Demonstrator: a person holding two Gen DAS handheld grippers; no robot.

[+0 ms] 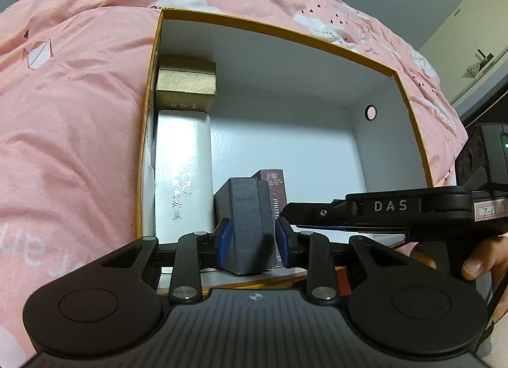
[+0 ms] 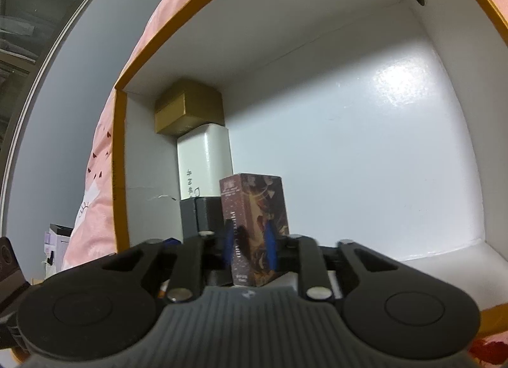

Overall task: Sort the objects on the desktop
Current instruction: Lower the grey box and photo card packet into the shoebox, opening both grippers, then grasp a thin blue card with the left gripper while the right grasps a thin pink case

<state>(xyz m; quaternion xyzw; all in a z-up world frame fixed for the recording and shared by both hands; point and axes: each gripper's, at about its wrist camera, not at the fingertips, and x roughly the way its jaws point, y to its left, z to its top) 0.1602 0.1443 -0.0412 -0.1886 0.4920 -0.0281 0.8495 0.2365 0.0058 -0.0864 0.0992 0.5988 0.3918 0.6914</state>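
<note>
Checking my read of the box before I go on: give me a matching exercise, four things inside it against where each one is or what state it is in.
Things:
1. gold box
2. white box
3. dark grey box
4. brown patterned box

Places or states:
A. between the right gripper pads
B. far left corner of the big box
C. between the left gripper pads
D. lying along the left wall, nearer than the gold one

Pairs: 1-B, 2-D, 3-C, 4-A
</note>
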